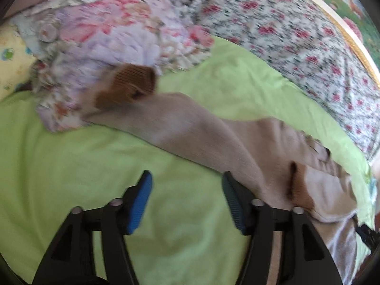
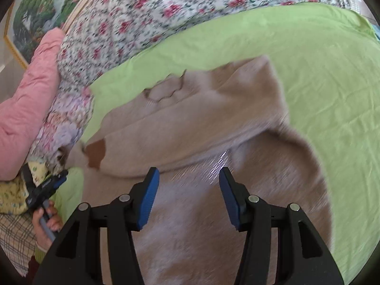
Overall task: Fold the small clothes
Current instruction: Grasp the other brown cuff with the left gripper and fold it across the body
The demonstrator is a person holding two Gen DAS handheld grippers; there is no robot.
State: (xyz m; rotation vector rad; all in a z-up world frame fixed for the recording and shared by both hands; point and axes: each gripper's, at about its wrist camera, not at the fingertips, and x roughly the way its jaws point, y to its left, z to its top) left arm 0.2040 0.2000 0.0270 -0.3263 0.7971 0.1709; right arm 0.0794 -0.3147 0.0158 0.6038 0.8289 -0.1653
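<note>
The left gripper (image 1: 187,201) stands with its jaws well apart at the bottom of its own view, nothing between the blue pads (image 1: 140,204) but the green sheet (image 1: 71,161). Its right finger lies against the edge of the beige sweater (image 1: 194,123), though no cloth is pinched. The sweater runs as a band from the brown cuff (image 1: 128,87) in the upper middle down to the lower right, where a second brown patch shows. The cuff rests on a lilac flowered quilt (image 1: 114,38) in the upper left.

The right gripper (image 2: 187,197) is also parted, about half wide, at the bottom of its view. It hangs over the sweater (image 2: 190,128), which fills the middle of the frame on the sheet (image 2: 320,66); no fabric sits between the pads (image 2: 147,197). Whether the fingertips touch the cloth below is unclear because of blur. At the lower left of this view a hand (image 2: 46,223) grips the handle of the other gripper (image 2: 47,185). A rose-print cover (image 2: 147,16) lies across the top and a pink quilt (image 2: 26,109) at the left.
</note>
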